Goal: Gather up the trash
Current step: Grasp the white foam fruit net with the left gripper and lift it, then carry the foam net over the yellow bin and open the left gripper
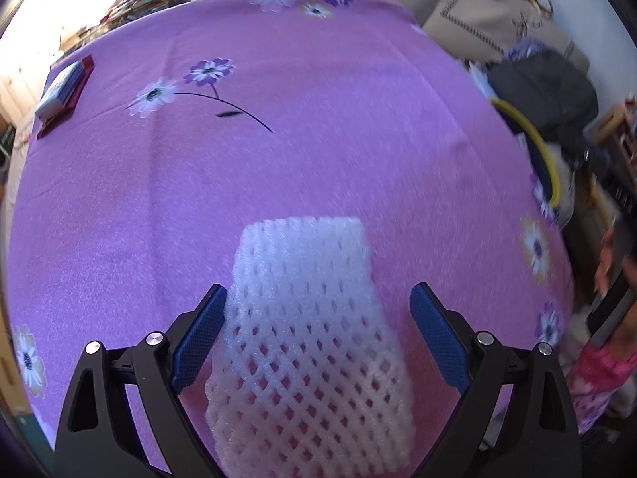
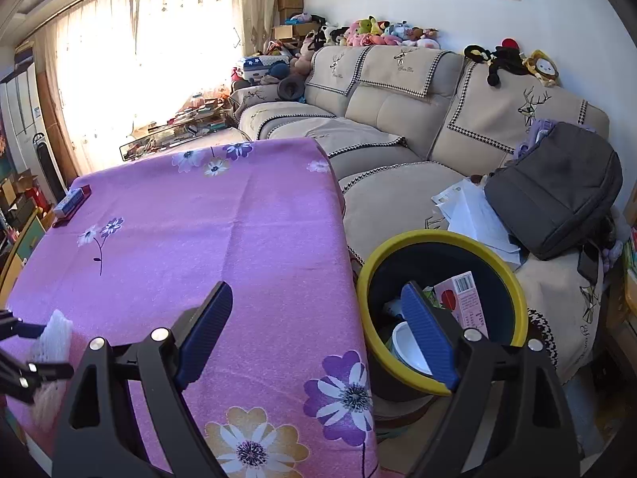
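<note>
A white foam net sleeve [image 1: 314,338] lies on the purple flowered tablecloth [image 1: 278,139], between the blue pads of my left gripper [image 1: 318,298]. The jaws are open; the left pad touches the sleeve's edge and the right pad stands apart from it. In the right wrist view the sleeve [image 2: 53,334] and the left gripper's black fingers [image 2: 24,358] show at the far left. My right gripper [image 2: 318,298] is open and empty above the table's right edge. The yellow-rimmed dark bin [image 2: 442,302] stands beside the table and holds a pink carton [image 2: 464,302] and a white bowl [image 2: 410,348].
A small white and blue box on a red book [image 1: 65,87] lies at the table's far left corner. A beige sofa [image 2: 398,127] runs behind the table, with a grey backpack [image 2: 557,187] and papers [image 2: 473,211] on it.
</note>
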Available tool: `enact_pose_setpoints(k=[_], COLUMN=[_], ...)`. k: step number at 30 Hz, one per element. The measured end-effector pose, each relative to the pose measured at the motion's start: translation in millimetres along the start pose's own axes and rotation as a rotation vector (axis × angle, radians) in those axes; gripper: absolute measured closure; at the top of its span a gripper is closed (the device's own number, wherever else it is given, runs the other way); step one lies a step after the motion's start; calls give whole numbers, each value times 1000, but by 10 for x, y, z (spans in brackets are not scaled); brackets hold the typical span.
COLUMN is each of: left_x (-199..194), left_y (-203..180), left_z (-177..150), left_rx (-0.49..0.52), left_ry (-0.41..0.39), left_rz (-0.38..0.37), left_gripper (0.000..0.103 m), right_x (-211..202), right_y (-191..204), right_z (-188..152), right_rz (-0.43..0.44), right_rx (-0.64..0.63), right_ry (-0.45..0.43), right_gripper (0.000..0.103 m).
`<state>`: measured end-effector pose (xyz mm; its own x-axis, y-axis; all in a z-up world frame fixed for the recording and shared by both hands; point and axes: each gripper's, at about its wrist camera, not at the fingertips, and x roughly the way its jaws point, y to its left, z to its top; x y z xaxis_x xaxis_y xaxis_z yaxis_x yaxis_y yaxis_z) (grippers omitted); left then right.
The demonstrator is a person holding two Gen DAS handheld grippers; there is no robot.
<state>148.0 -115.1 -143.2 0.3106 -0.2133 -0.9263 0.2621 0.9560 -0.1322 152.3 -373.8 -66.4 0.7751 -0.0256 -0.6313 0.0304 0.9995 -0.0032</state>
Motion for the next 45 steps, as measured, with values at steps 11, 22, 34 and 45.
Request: enact_pose_setpoints(k=[11, 22, 34, 45], left_x=[-78, -465, -690, -187], left_y=[-155, -392, -1073, -2423], left_z=[-143, -32, 488, 1285], left_rx=[101, 183, 332, 531], left_ry=[-13, -140, -239, -252], left_rz=[101, 76, 34, -63], left_gripper=[46, 82, 82, 81], right_x=[-4, -154, -421, -590], right_y=[-55, -177, -541, -1307], right_z=[-48, -97, -243, -493], right_rz=[36, 36, -21, -173], right_rx=[21, 53, 120, 264], right_ry=[0, -24, -59, -51], right_gripper=[21, 21, 21, 21])
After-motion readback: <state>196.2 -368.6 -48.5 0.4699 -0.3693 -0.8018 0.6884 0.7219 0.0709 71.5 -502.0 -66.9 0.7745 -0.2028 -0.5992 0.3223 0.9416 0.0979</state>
